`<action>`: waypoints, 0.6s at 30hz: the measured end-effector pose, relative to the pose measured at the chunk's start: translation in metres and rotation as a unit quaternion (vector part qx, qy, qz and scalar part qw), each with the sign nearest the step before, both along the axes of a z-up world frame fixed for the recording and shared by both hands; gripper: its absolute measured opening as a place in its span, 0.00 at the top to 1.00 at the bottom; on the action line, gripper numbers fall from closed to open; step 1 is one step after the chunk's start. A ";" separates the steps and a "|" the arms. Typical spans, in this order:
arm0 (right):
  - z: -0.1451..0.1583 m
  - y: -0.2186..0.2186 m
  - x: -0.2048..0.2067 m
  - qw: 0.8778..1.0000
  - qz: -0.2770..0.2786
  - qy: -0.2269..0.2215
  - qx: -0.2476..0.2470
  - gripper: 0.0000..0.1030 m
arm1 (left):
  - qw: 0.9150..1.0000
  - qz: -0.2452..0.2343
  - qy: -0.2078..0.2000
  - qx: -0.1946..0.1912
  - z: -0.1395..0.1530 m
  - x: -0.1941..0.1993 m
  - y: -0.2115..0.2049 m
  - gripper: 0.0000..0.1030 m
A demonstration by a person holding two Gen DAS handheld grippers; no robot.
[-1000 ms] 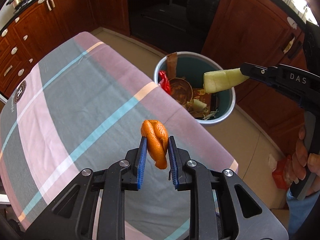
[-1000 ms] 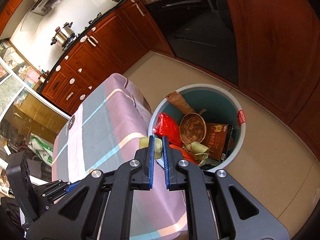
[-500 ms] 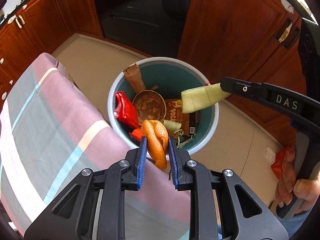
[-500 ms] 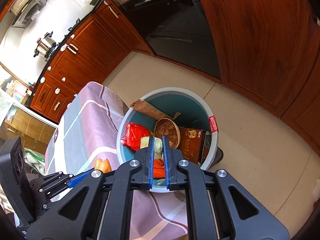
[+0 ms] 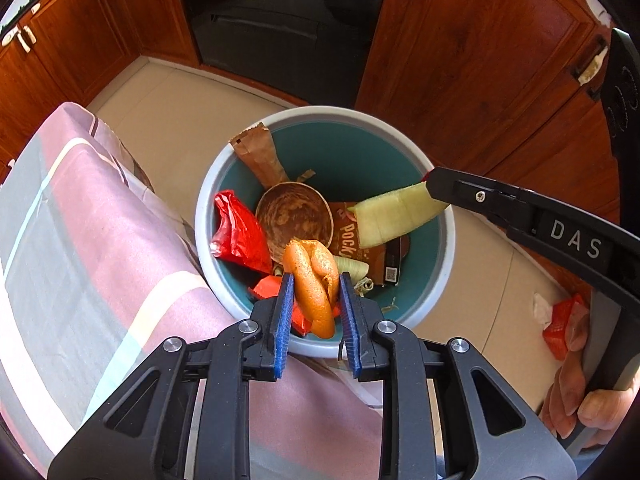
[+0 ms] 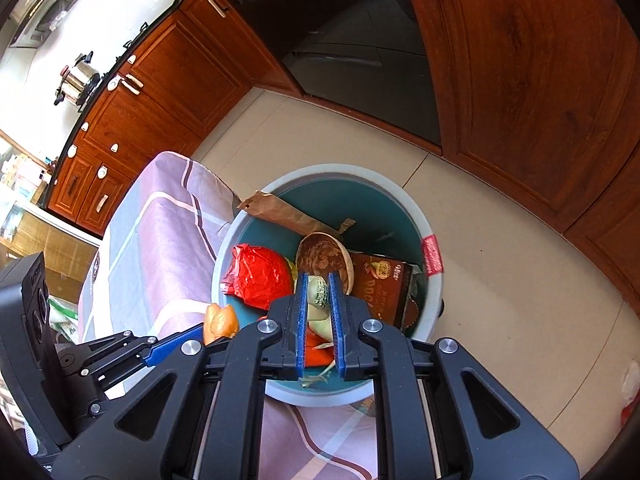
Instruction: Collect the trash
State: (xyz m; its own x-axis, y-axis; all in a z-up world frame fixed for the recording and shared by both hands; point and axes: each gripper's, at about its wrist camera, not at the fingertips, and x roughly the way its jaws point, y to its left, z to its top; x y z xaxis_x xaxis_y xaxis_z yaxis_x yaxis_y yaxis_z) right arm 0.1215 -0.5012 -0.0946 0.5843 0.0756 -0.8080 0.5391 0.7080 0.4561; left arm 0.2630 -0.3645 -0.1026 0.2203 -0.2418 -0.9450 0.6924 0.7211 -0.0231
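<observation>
My left gripper (image 5: 315, 280) is shut on an orange peel (image 5: 314, 280) and holds it over the near rim of the teal trash bin (image 5: 436, 284). My right gripper (image 6: 319, 280) is shut on a pale green melon rind (image 6: 318, 294), also above the bin (image 6: 412, 216). The rind also shows in the left wrist view (image 5: 394, 216), held over the bin's right side. The orange peel shows in the right wrist view (image 6: 220, 322) at the bin's left rim. The bin holds a red wrapper (image 5: 240, 232), a brown bowl (image 5: 294, 216), a brown paper bag (image 5: 260, 156) and a Pocky box (image 5: 348, 228).
The table with a pink and grey plaid cloth (image 5: 80, 240) sits left of the bin. Wooden cabinets (image 5: 480, 60) and a dark oven (image 5: 280, 12) stand behind. A red wrapper (image 5: 560, 324) lies on the tile floor at the right.
Both grippers have moved from over the table toward the bin, carrying the orange peel and the melon rind. Both pieces now hang over the bin opening.
</observation>
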 end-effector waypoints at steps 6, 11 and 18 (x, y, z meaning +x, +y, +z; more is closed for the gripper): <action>0.005 0.002 0.004 1.000 0.004 -0.022 0.008 0.45 | 1.000 0.010 -0.022 -0.010 0.010 0.000 0.004 0.38; 0.012 0.003 0.003 1.000 -0.007 -0.029 0.002 0.18 | 0.999 0.016 -0.042 -0.001 0.018 -0.002 0.008 0.09; 0.015 0.007 -0.002 1.000 -0.010 -0.003 0.000 0.15 | 0.998 0.022 -0.057 -0.007 0.029 -0.012 0.020 0.04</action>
State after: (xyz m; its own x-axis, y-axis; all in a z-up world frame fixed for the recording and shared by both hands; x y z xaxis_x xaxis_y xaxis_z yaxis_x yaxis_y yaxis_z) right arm 0.1195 -0.4942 -0.0799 0.5910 0.0639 -0.8041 0.5509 0.6963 0.4602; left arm 0.2514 -0.3450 -0.0734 0.3366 -0.2421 -0.9100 0.6588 0.7510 0.0439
